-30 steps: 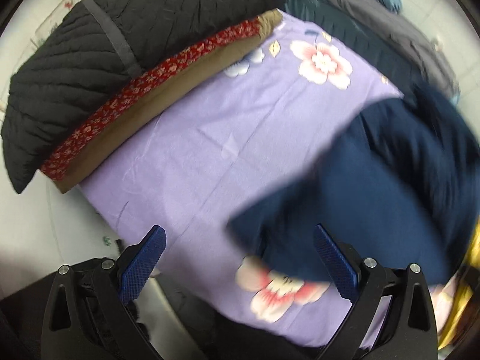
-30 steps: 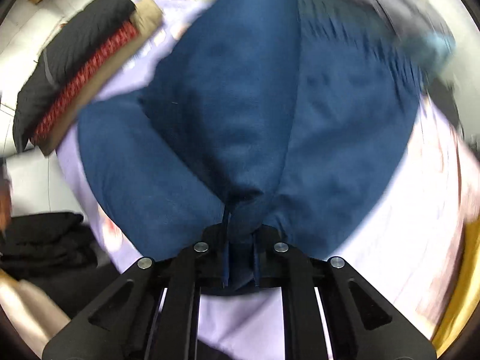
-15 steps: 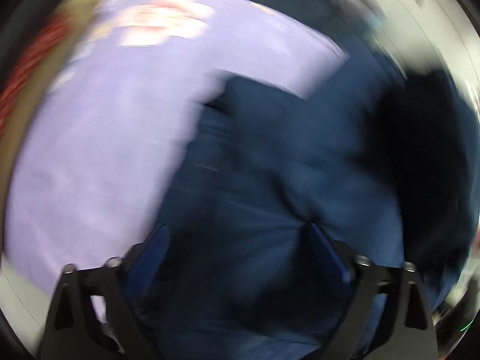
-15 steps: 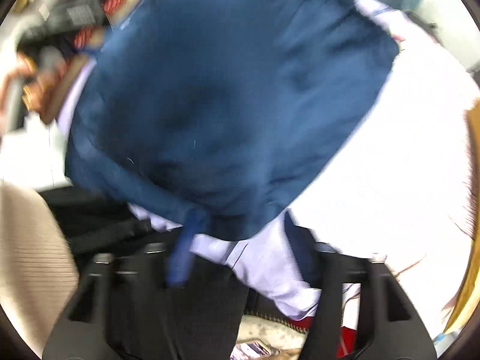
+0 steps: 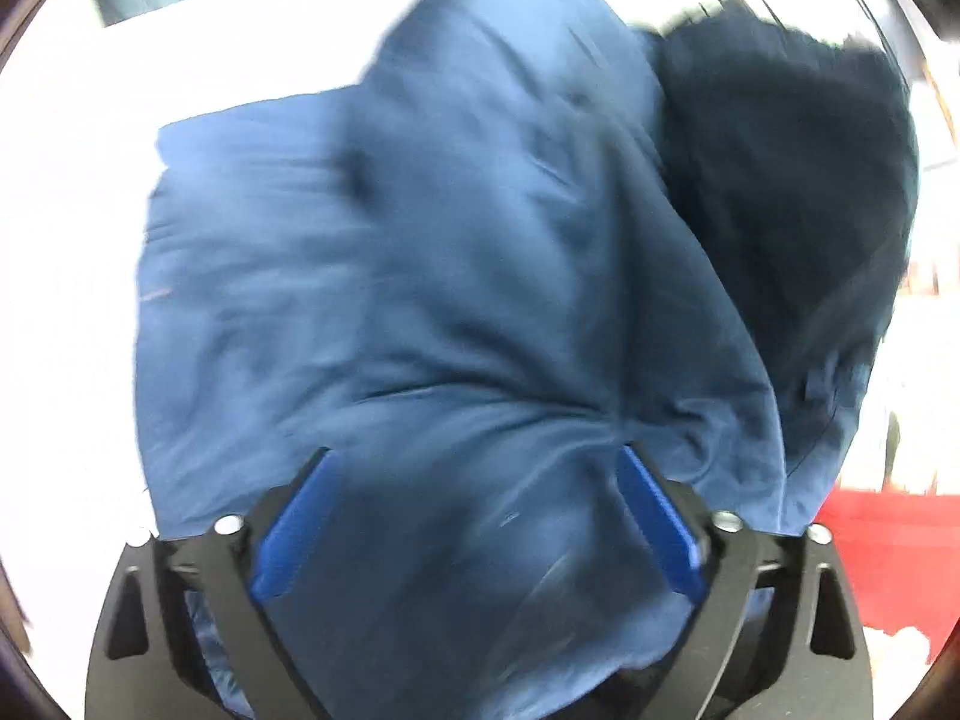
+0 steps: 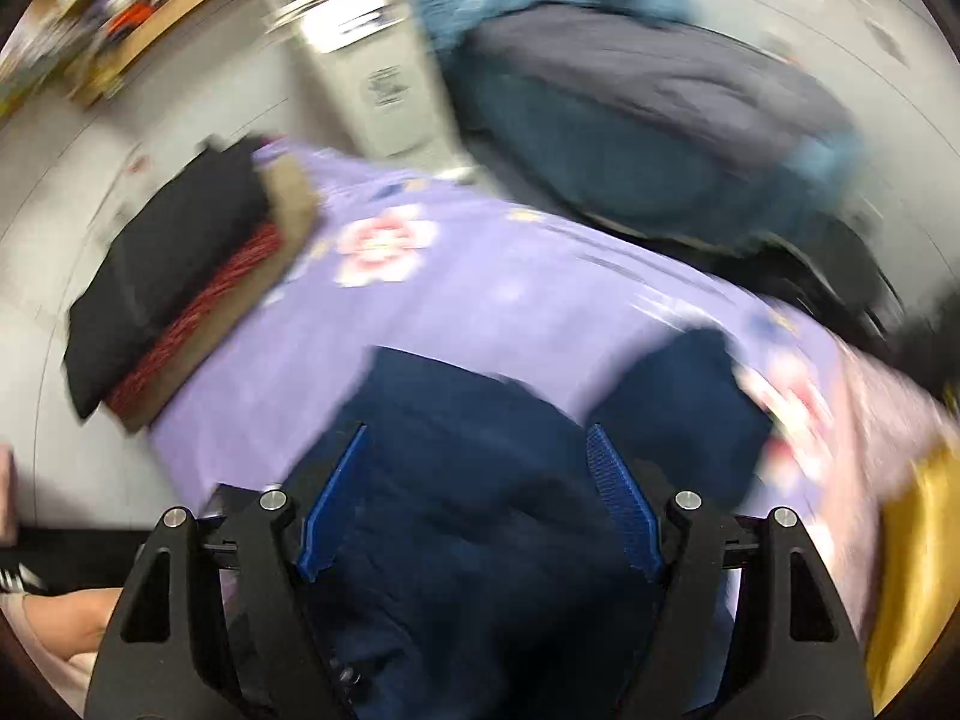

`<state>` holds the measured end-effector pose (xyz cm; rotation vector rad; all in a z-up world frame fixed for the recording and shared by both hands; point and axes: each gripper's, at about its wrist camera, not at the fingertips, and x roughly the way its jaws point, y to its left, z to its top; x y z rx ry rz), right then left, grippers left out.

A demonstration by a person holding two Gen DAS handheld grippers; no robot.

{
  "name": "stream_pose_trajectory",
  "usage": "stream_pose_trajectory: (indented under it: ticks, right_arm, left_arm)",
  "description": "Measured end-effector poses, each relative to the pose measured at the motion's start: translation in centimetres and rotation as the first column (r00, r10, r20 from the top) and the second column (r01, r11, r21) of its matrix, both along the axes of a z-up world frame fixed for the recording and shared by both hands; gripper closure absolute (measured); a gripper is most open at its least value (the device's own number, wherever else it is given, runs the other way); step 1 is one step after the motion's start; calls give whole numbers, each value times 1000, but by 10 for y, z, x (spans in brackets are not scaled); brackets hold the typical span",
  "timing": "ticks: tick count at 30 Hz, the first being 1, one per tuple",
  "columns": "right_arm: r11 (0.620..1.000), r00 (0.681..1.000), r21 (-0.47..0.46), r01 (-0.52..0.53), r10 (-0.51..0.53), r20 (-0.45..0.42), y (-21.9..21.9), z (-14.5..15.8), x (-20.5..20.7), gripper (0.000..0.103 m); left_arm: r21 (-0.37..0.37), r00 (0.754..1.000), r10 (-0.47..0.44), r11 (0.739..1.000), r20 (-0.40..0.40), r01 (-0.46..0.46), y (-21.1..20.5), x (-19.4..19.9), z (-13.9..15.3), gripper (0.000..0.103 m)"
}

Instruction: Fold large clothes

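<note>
Right jaws [image 6: 477,498], a second ago clamped on the jacket [image 6: 480,540], are opening, nothing pinched. Left jaws [image 5: 474,516] opening too. Jacket now lies on the sheet [image 6: 480,300]: drop done, folding can begin.

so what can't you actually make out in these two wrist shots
- Left wrist view: the navy garment fills the frame and hides the surface under it; motion blur smears its seams, so its type is unclear.
- Left gripper, jaws opening: whether its pads touch the cloth.
- Right wrist view: blur hides what the heaped clothes are.
- Right gripper, opening: its base hides the garment's near edge.
</note>
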<state>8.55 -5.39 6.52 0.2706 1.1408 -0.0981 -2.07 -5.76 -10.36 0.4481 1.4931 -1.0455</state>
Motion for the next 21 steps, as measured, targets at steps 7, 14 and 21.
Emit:
stream_pose_trajectory:
  ticks: [7,14,21]
  right_arm:
    - [977,942,17,-214,211,-260,71,-139,125,23]
    - [971,867,-65,-231,175,-467,73,-244,136,23]
    - [968,898,-77,-240,191,-397,64,-233,101,88]
  left_arm:
    - [110,879,475,872,44,-477,146,67,-14,7]
    - [320,711,702,682,-34,-658,264,30,-66,7]
    - [375,665,717,687,-209,-623,266,9,-126,7]
